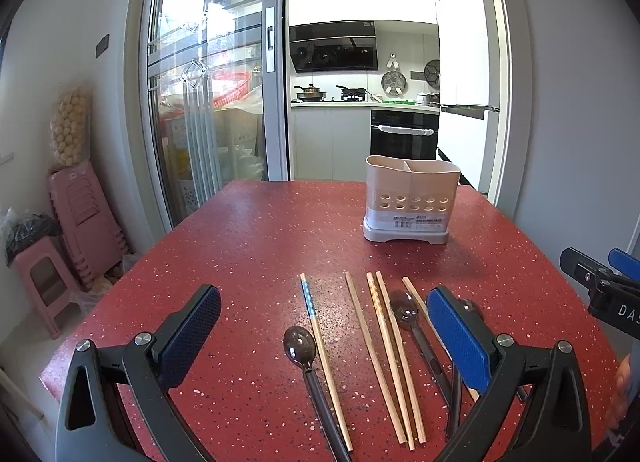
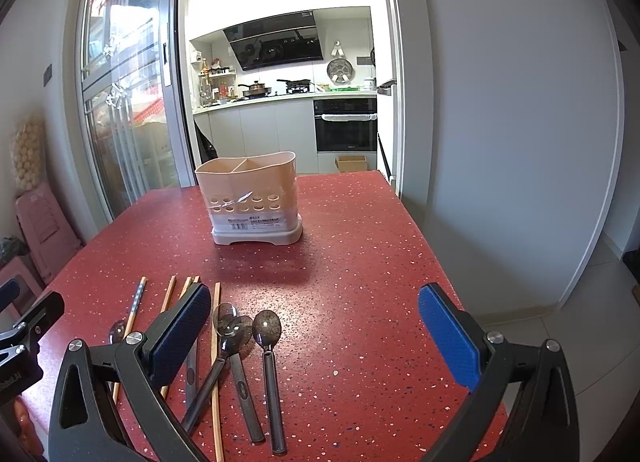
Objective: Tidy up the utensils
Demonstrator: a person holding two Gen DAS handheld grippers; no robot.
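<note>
A beige two-compartment utensil holder (image 1: pixel 412 197) (image 2: pixel 252 197) stands on the red speckled table (image 1: pixel 260 242) (image 2: pixel 360 262), with nothing in its visible top. Several wooden chopsticks (image 1: pixel 384 346) (image 2: pixel 216 362), one with a blue patterned tip (image 1: pixel 309 298), lie side by side near the front edge. Dark spoons (image 1: pixel 300 342) (image 2: pixel 267 328) lie among them. My left gripper (image 1: pixel 320 326) hovers open above the chopsticks. To the right of the spoons, my right gripper (image 2: pixel 316 326) is open above bare table. Neither holds anything.
Behind the table, a sliding glass door (image 1: pixel 208 81) opens onto a kitchen with an oven (image 1: pixel 404 137). Pink stools (image 1: pixel 76 221) are stacked on the floor at the left. The table's right edge (image 2: pixel 452 262) drops off to a tiled floor.
</note>
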